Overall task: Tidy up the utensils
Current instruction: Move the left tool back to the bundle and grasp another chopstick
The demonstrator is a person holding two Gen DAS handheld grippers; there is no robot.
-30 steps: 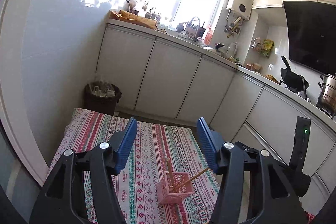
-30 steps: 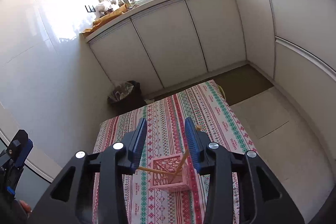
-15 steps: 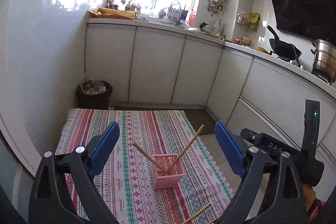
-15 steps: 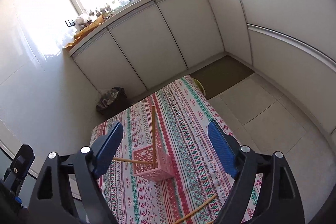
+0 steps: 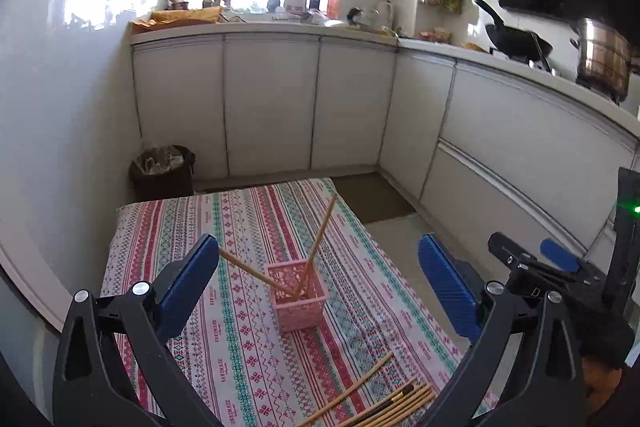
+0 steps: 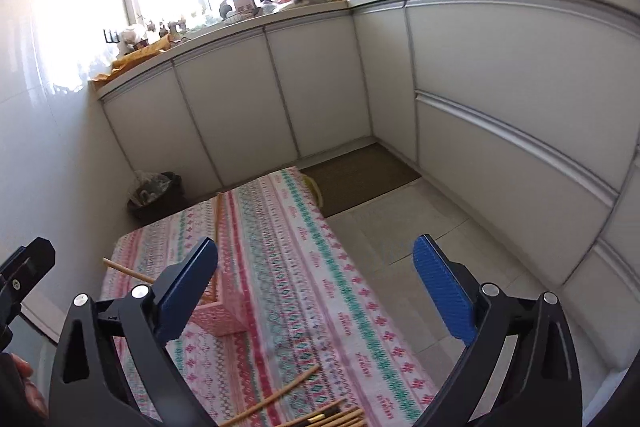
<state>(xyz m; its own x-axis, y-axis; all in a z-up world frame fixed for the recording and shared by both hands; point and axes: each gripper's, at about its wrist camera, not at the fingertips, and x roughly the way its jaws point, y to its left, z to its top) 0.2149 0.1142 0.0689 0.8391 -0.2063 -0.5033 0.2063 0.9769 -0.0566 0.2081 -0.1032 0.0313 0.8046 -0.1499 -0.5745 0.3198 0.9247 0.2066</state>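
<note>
We have both claws spread wide and still opening, with nothing between the jaws of the left gripper [image 5: 316, 291] or the right gripper [image 6: 316, 291].

In the left wrist view the pink basket [image 5: 298, 301] sits at the centre of the striped tablecloth [image 5: 248, 219], with two chopsticks [image 5: 320, 241] standing in it, one leaning toward 1 o'clock and the other toward 10 o'clock. The loose chopsticks [image 5: 384, 401] lie in a bundle at 5 o'clock, near the cloth's close edge, well apart from the basket.

We judge the next move is a pickup from that bundle. The sticks lie touching side by side, so a wide jaw could close on several at once or roll one off the edge. The basket looks light, and the leaning sticks could tip it if we bump them while dropping another in.
</note>
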